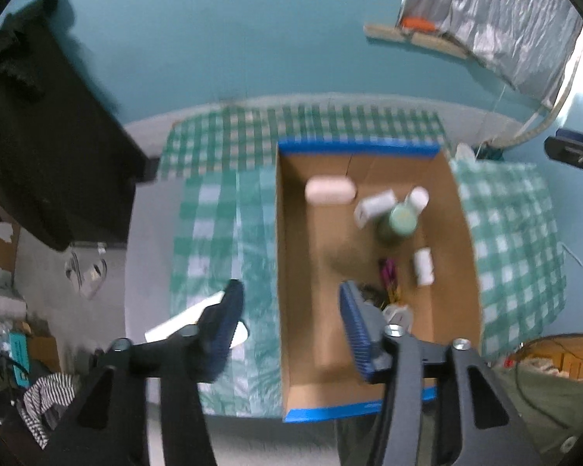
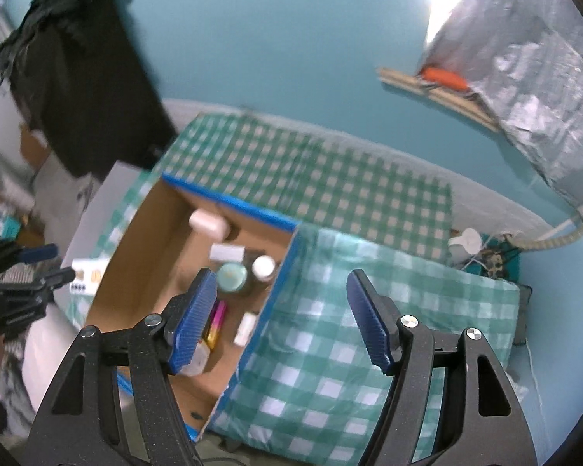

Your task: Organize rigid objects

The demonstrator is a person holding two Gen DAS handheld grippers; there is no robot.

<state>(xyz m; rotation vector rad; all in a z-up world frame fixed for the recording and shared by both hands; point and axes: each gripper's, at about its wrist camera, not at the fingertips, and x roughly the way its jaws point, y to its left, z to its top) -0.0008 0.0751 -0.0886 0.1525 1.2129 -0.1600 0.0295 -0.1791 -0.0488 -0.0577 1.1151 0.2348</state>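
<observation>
Both the left gripper (image 1: 291,322) and right gripper (image 2: 281,318) hang wide apart, holding nothing. The cardboard box (image 1: 291,272) sits on the checked cloth (image 1: 213,209), with a green jar (image 1: 402,219) inside.

A teal wall (image 1: 221,31) fills the upper half of both views, and a pale grey band runs along its foot. A crinkled silver sheet (image 2: 532,89) hangs at the upper right over a wooden ledge (image 2: 439,93), with bright light spilling past its top edge. A dark cloth-draped piece of furniture (image 1: 39,124) stands at the upper left, and a green-and-white checked cloth (image 2: 330,186) covers the surface below.
</observation>
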